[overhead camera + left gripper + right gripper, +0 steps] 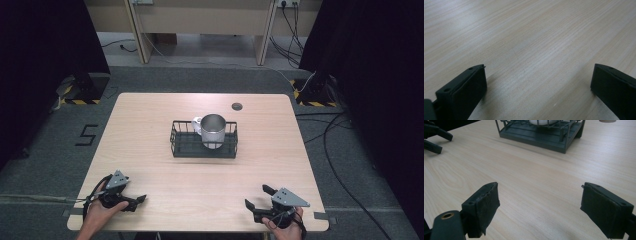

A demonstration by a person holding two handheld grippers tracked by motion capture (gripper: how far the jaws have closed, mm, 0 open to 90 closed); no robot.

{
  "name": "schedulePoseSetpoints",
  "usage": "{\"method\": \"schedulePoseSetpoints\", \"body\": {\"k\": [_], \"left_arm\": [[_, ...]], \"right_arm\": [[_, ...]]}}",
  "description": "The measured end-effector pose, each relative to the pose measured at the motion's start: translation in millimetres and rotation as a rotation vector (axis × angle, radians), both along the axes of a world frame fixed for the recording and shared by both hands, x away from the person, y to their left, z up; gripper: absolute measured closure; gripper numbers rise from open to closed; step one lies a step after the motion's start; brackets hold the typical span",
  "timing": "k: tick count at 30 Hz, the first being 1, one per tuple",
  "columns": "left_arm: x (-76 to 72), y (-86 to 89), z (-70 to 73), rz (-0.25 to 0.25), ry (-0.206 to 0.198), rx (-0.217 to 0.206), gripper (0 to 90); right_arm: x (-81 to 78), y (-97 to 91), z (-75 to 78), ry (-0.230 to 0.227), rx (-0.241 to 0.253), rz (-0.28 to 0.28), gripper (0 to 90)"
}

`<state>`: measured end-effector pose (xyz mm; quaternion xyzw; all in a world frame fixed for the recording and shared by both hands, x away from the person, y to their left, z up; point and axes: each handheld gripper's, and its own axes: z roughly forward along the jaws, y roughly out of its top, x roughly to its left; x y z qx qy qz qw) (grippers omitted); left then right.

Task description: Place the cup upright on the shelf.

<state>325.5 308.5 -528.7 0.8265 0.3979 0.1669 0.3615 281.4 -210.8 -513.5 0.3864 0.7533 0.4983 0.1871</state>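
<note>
**Two hand-held grippers at rest; wire basket with metal mug at table centre**

Left gripper (140, 199): held in the person's left hand (102, 210) at about 7 o'clock on the table, near the front edge. Grey three-cornered plate on top; black jaws point toward 3 o'clock. In the left gripper view the two jaws stand wide apart over bare wood, nothing between them.

Right gripper (257, 197): held in the person's right hand (284, 225) at about 5 o'clock, near the front edge. Grey plate on top; jaws point toward 10 o'clock. In the right gripper view the jaws are spread wide with nothing between them; the pads (489, 202) look worn and ragged at the edges.

Table (150, 120): light wood-grain top, rounded corners. A round dark grommet (237, 106) sits at about 1 o'clock near the far edge.

Wire basket (180, 141): dark, rectangular, low-walled, at the centre of the table, well apart from both grippers.

Metal mug (213, 131): plain silver, upright, inside the basket toward its right half. A white item (197, 124) touches its left side at the basket's far wall; what it is cannot be told.

Markings: a dark figure "5" (87, 135) on the grey floor at 9 o'clock of the table. Yellow-and-black hazard tape (80, 101) on stand bases at 10 and 2 o'clock. No brand readable on the mug or grippers.
</note>
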Motion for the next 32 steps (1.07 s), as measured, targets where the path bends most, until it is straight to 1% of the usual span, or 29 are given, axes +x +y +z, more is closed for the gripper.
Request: {"method": "schedulePoseSetpoints", "body": {"k": [3, 7, 10, 11, 12, 15, 24, 26, 32], "left_arm": [[0.0, 0.0, 0.0, 0.000, 0.000, 0.000, 0.0], [0.0, 0.0, 0.0, 0.000, 0.000, 0.000, 0.0], [0.0, 0.0, 0.0, 0.000, 0.000, 0.000, 0.0], [0.0, 0.0, 0.0, 0.000, 0.000, 0.000, 0.0], [0.0, 0.0, 0.0, 0.000, 0.000, 0.000, 0.0], [0.0, 0.0, 0.0, 0.000, 0.000, 0.000, 0.0], [-0.1, 0.0, 0.0, 0.000, 0.000, 0.000, 0.0], [-0.1, 0.0, 0.0, 0.000, 0.000, 0.000, 0.0], [-0.5, -0.1, -0.2, -0.001, -0.002, -0.001, 0.0]], "right_arm": [[0.0, -1.4, -1.7, 0.003, -0.009, -0.004, 15.2], [-2.0, -2.4, -5.6, 0.024, -0.012, -0.009, 15.2], [-3.7, -3.2, -8.7, 0.040, -0.022, -0.015, 15.2], [-3.9, -3.6, -9.6, 0.037, -0.028, -0.014, 15.2], [-4.9, -3.7, -10.6, 0.047, -0.031, -0.018, 15.2], [-6.2, -4.8, -13.3, 0.049, -0.051, -0.025, 15.2], [-7.1, -4.8, -18.9, 0.063, -0.077, -0.034, 15.3], [-7.4, -4.5, -19.6, 0.069, -0.072, -0.033, 15.3], [-7.8, -5.5, -20.4, 0.070, -0.075, -0.041, 15.3]]}}
